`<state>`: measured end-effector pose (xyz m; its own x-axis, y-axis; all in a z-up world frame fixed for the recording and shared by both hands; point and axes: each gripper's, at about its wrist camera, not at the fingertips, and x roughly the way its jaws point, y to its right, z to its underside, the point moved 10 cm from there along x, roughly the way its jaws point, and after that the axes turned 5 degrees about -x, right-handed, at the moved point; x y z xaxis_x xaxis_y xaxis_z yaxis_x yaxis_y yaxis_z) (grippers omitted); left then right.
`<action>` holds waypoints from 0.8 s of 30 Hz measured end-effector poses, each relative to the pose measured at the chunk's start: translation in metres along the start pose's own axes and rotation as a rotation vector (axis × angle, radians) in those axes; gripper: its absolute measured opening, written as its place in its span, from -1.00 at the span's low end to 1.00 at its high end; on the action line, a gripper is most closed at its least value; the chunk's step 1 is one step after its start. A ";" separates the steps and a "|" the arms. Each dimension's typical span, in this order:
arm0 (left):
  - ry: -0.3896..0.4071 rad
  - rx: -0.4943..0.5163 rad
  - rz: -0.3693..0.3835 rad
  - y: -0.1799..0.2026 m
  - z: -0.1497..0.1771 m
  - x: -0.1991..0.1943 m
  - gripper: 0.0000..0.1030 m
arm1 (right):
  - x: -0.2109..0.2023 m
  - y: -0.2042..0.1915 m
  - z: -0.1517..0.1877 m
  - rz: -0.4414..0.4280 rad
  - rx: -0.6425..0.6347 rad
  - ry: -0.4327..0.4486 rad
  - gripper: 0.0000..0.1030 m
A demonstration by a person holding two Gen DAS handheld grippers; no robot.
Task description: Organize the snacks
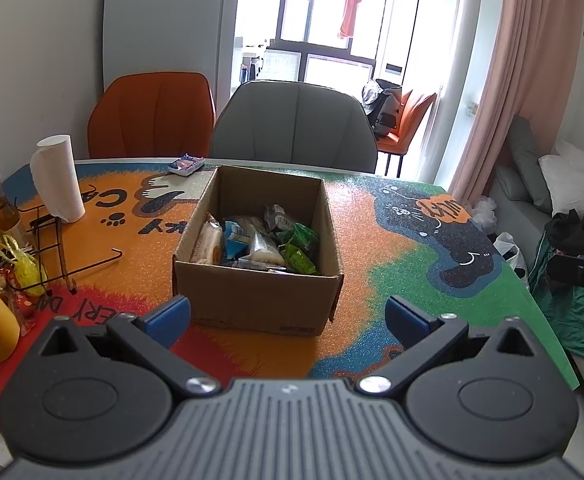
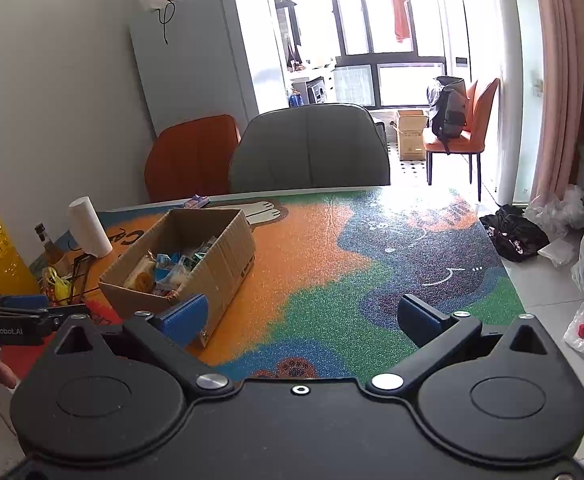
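Holding nothing, both the left gripper (image 1: 287, 314) and right gripper (image 2: 302, 316) gape wide while the snacks (image 1: 257, 242) already fill the cardboard box (image 1: 251, 300), leaving seemingly 1 small packet (image 1: 186, 165) out.

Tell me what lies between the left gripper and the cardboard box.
Nothing: in the left wrist view only bare tablecloth separates the open left gripper from the cardboard box.
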<state>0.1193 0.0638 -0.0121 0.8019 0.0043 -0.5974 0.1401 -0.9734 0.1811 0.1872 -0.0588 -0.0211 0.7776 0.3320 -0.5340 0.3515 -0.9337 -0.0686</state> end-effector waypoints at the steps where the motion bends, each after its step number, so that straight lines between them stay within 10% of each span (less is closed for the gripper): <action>1: 0.000 0.000 0.001 0.000 0.000 0.000 1.00 | 0.000 -0.001 0.000 0.001 -0.002 0.000 1.00; 24: 0.007 0.007 -0.002 -0.004 -0.004 0.004 1.00 | 0.006 -0.005 -0.004 -0.006 -0.024 -0.011 1.00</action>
<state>0.1242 0.0691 -0.0119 0.8056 0.0079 -0.5924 0.1376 -0.9751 0.1741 0.1919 -0.0517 -0.0206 0.7697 0.3361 -0.5428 0.3687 -0.9281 -0.0518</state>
